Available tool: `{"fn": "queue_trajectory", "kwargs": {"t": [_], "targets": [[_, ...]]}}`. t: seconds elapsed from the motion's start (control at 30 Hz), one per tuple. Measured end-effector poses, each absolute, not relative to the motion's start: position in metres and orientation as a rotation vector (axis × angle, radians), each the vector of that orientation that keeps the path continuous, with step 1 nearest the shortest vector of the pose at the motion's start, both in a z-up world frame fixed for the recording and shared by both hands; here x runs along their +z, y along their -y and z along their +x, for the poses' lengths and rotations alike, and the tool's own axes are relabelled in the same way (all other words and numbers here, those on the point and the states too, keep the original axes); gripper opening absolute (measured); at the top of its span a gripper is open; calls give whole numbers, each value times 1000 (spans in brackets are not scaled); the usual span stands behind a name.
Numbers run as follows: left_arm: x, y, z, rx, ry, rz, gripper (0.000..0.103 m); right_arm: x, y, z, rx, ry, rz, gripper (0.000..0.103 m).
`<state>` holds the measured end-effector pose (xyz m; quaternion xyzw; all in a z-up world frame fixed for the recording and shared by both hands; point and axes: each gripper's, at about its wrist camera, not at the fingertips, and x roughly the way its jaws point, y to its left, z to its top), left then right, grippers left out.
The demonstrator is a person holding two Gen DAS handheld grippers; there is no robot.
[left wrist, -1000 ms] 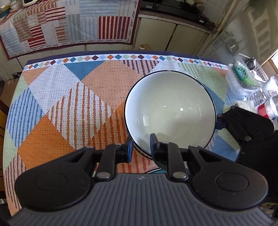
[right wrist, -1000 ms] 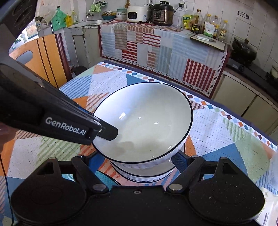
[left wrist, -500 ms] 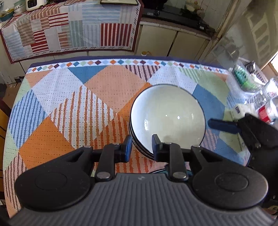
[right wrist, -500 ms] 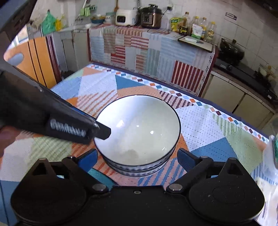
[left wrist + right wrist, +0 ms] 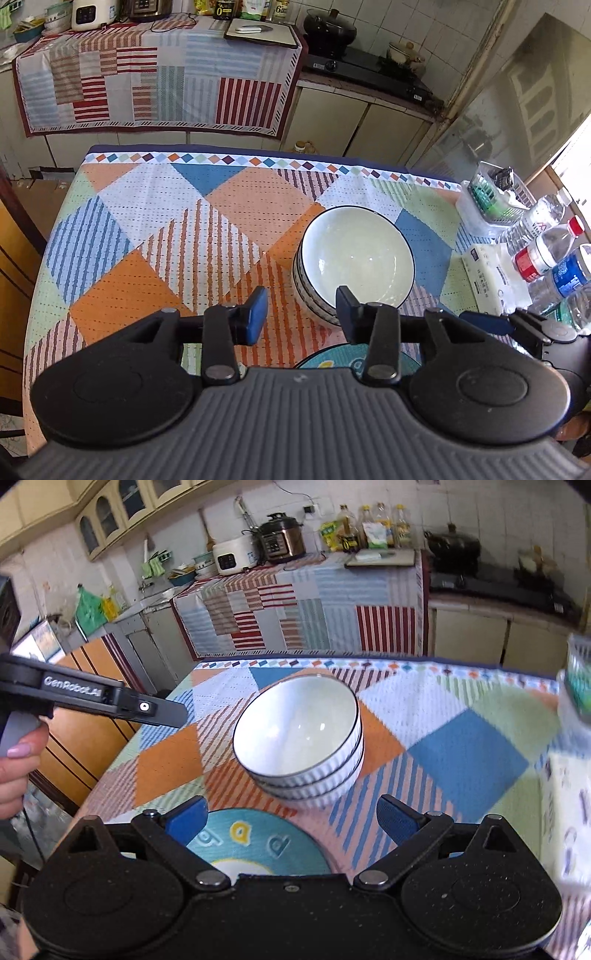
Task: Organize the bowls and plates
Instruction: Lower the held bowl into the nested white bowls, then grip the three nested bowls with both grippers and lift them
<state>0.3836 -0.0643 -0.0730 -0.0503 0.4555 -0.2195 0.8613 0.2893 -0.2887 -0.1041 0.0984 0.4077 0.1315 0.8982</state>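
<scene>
Bowls (image 5: 299, 738) are sitting nested in a stack of three on the patterned tablecloth (image 5: 155, 229), toward the table's right edge as the left wrist view shows it; the top bowl is holding nothing. Near that edge a clear basket (image 5: 495, 192) is carrying green items, with water bottles (image 5: 546, 251) lying beside it. The left gripper (image 5: 301, 306) is opening, its blue pads clear of the stack and gripping nothing. The right gripper (image 5: 291, 818) is standing spread wide, released, with only a round mat (image 5: 255, 843) below it. Compared with a second ago, both tools are sitting farther back, and the left one, then clamped on the top bowl's rim, is now off it
</scene>
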Motion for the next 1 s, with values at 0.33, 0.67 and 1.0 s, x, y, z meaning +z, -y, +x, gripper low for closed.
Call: {"fn": "queue_trajectory", "kwargs": {"t": [0.33, 0.67, 1.0], "targets": [[-93, 49, 393, -455, -972, -185, 53, -139, 272, 309, 221, -902, 266, 100], [-137, 66, 445, -479, -1008, -218, 70, -177, 255, 353, 172, -968, 238, 101], [-189, 94, 471, -543, -1118, -255, 71, -196, 262, 376, 181, -980, 264, 102]]}}
